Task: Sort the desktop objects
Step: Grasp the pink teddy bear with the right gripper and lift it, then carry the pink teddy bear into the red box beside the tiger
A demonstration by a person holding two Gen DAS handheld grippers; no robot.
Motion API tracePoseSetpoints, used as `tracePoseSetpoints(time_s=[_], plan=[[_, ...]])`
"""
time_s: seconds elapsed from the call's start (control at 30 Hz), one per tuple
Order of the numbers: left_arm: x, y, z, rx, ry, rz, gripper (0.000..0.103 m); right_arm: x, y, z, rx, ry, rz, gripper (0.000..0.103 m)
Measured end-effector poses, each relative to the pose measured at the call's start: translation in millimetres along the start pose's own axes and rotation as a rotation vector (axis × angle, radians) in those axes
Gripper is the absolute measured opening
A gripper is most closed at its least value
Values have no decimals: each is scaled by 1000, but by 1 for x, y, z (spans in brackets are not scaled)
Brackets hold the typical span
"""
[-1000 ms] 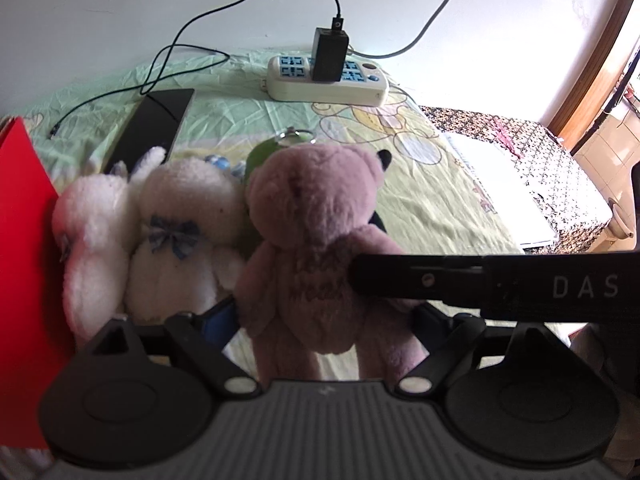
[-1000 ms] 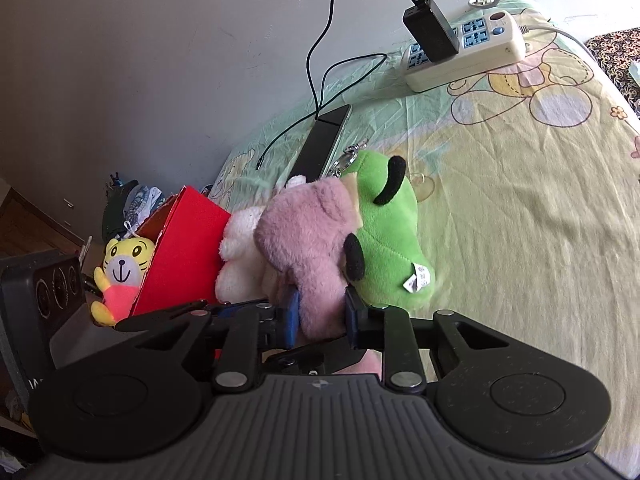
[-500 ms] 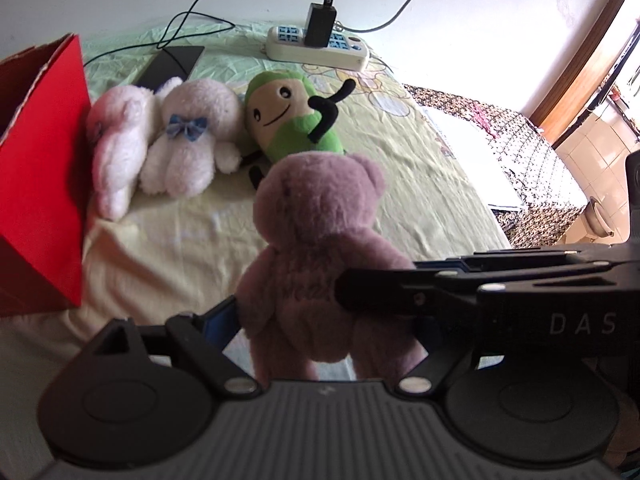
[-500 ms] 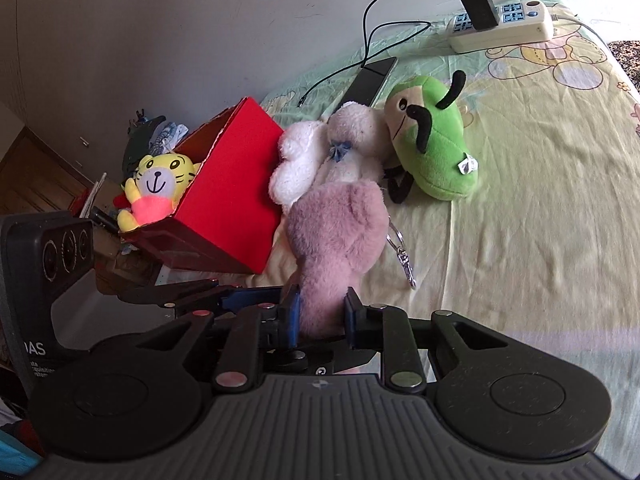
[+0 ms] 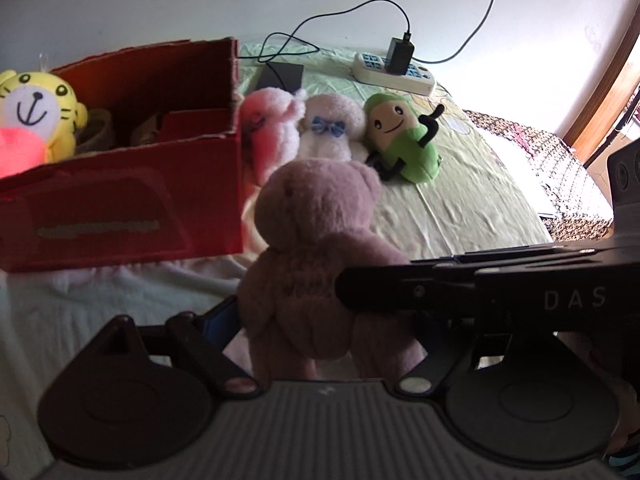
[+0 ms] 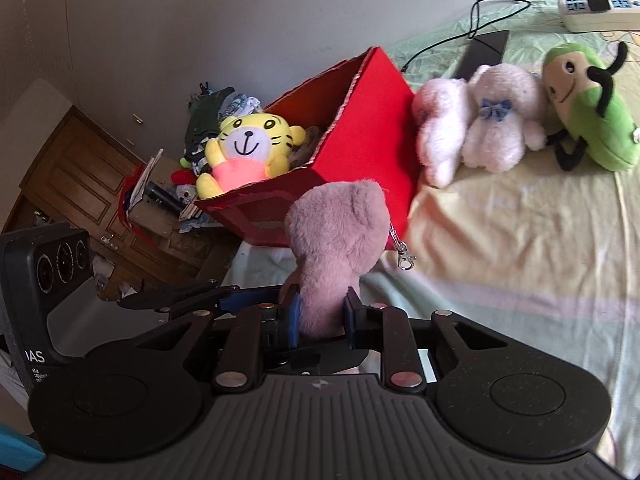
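A mauve teddy bear hangs in the air in front of the red cardboard box. My left gripper is shut on its lower body. My right gripper is shut on the same bear from the side, and its finger crosses the left wrist view. A metal clip dangles from the bear. A yellow tiger plush sits in the box.
A pink plush, a white plush with a blue bow and a green plush lie in a row beside the box on the green sheet. Behind them are a dark phone and a power strip with cables.
Both grippers have lifted the bear out of the row of plush toys and drawn it back and left. The box's open top and the tiger have come into view.
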State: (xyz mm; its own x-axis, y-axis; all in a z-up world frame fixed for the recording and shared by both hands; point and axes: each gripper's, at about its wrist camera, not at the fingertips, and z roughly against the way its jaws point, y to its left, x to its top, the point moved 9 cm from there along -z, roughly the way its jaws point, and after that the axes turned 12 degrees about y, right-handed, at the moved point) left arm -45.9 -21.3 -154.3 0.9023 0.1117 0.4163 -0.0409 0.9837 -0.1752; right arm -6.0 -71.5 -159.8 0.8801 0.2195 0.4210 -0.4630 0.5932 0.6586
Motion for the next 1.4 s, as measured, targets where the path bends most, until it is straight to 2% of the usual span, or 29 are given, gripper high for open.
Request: tracePoseSetpoints(time_s=[0.3, 0.53, 0.7, 0.8, 0.93, 1.07, 1.23, 1.3, 1.33, 1.4], plan=[[-9, 97, 61, 80, -75, 33, 87, 23, 85, -64, 93, -4, 53, 24], [0, 149, 99, 107, -149, 18, 87, 46, 137, -87, 120, -91, 103, 24], [29, 157, 134, 119, -248, -59, 87, 79, 160, -73, 121, -195, 138, 24], [58, 158, 155, 113, -323, -106, 86, 106, 170, -58, 128, -279, 145, 24], [96, 155, 175, 93, -422, -149, 86, 136, 180, -36, 86, -393, 190, 24], [118, 156, 166, 93, -440, -181, 86, 152, 168, -41, 32, -422, 187, 24], [132, 168, 112, 47, -353, -167, 85, 159, 121, -77, -49, -360, 114, 24], [132, 167, 88, 27, -303, -188, 70, 161, 104, -94, -84, -318, 85, 24], [131, 165, 76, 28, -280, -201, 68, 162, 94, -104, -114, -298, 66, 24], [131, 163, 55, 53, -251, -221, 72, 164, 79, -117, -112, -264, 23, 24]])
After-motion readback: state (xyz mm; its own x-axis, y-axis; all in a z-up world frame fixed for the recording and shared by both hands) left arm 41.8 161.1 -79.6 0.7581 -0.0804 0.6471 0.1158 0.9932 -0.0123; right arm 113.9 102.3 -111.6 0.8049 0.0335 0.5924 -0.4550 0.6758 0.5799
